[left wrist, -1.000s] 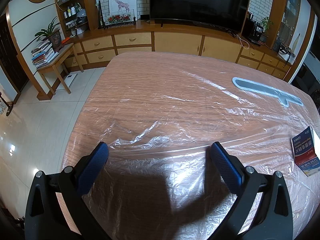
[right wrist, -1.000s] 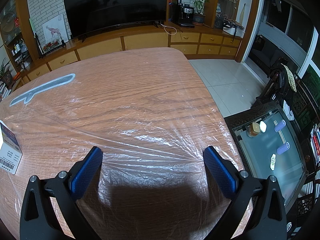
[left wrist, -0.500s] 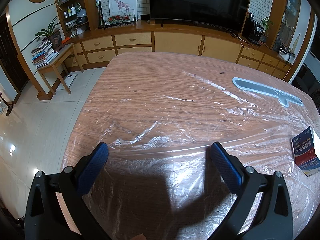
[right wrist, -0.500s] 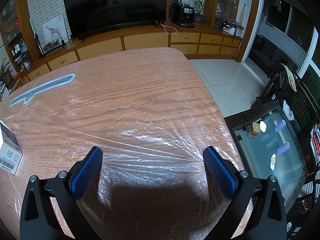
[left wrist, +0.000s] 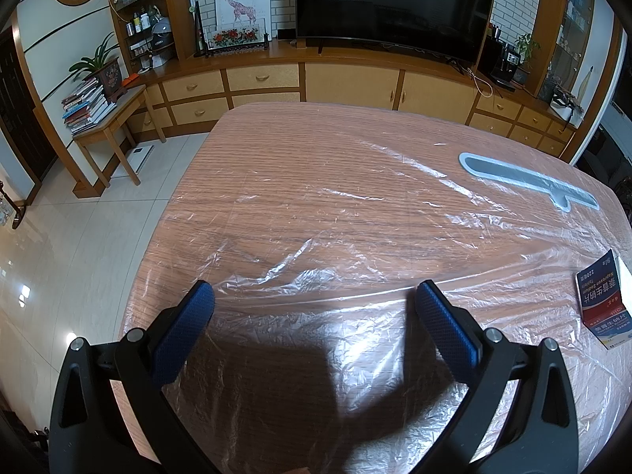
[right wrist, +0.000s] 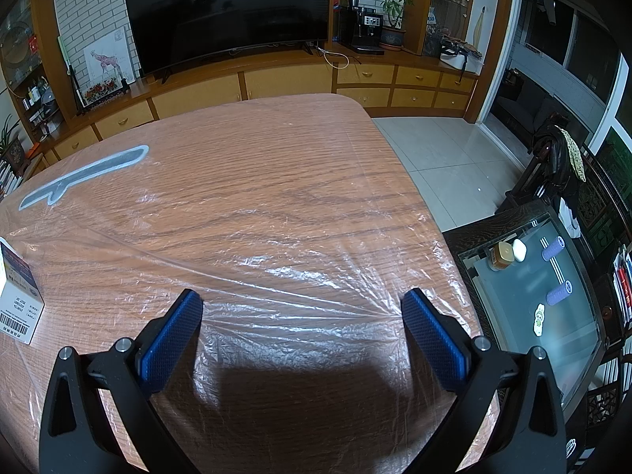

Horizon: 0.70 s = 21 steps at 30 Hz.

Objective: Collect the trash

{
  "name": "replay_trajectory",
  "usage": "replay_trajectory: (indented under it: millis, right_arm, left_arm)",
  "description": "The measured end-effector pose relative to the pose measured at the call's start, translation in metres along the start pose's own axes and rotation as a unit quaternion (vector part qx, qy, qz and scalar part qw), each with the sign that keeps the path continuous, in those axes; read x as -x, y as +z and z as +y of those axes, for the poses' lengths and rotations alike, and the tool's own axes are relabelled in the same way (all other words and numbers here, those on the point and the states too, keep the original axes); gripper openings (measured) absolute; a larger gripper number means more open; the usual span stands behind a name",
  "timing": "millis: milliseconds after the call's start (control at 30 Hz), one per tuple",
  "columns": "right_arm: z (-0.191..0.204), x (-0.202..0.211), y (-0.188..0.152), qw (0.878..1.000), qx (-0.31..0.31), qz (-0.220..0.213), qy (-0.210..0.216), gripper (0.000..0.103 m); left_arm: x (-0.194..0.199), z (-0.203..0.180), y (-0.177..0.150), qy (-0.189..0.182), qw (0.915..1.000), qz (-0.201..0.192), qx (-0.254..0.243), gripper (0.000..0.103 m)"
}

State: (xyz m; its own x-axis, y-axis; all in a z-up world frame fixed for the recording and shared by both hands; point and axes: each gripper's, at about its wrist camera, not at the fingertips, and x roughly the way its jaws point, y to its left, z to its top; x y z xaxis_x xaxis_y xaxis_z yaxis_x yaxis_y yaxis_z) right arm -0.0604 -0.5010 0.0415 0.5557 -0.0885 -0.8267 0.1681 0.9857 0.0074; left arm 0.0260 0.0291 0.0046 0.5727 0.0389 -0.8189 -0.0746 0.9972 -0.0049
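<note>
Trash: nothing has been picked up; the likely pieces are a small cardboard box (left wrist: pixel 602 301) and a flat grey plastic strip (left wrist: pixel 527 180), both lying on the table (left wrist: pixel 316 166).
Box position: at the right edge of the left wrist view and the left edge of the right wrist view, so it sits between the two grippers, on top of the plastic sheet (left wrist: pixel 355 316) that covers the tabletop.
Strip position: farther back on the table, well apart from the box and from both grippers; whether it lies under or over the sheet cannot be told.
Change: none to speak of; both views match those of a second ago, with box, strip and sheet in the same places and the grippers unmoved.
Left gripper (left wrist: pixel 316 296): jaws spread wide, nothing between them, held over the crinkled near part of the sheet.
Right gripper (right wrist: pixel 302 304): jaws likewise spread wide and empty, above the near right corner of the table.
Meaning for the task: this looks like a pause at the very start, with collection not yet begun.
Next move, as a judgement: the box is the nearest target for either gripper; it looks light and stiff, so a pinch across its narrow sides should hold.
Risk: the loose sheet could bunch up or get caught in the jaws along with the box.
Bin: no trash container shows in either view, so where the pieces should go cannot be told.
</note>
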Motion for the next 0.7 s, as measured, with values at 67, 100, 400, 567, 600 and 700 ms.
replay_trajectory:
  millis: [67,100,400,567,600,700]
  right_arm:
    - [-0.0001,-0.0003,-0.0006,1.000,0.000,0.000,0.000,0.099]
    - [-0.0001,-0.0003,-0.0005,1.000,0.000,0.000,0.000,0.099]
    - [-0.0001,-0.0001,-0.0003,1.000,0.000,0.000,0.000,0.099]
    - [0.0000,0.0004,0.0007,1.000,0.000,0.000,0.000,0.099]
    - [0.0000,0.0000,0.0000,1.000,0.000,0.000,0.000,0.099]
    - [0.0000,0.0001,0.0003,1.000,0.000,0.000,0.000,0.099]
  left_arm:
    - [0.0000,-0.0003,-0.0003,0.000,1.0000,0.000,0.000,0.102]
    - [0.0000,-0.0001,-0.0001,0.000,1.0000,0.000,0.000,0.102]
    - [0.0005,0.0001,-0.0003,0.001,1.0000,0.000,0.000,0.102]
    - [-0.0038,0.0036,0.0028,0.000,1.0000,0.000,0.001,0.102]
    - [-0.0041,0.0046,0.0027,0.001,1.0000,0.000,0.002,0.102]
    - [-0.0042,0.0047,0.0027,0.001,1.0000,0.000,0.002,0.102]
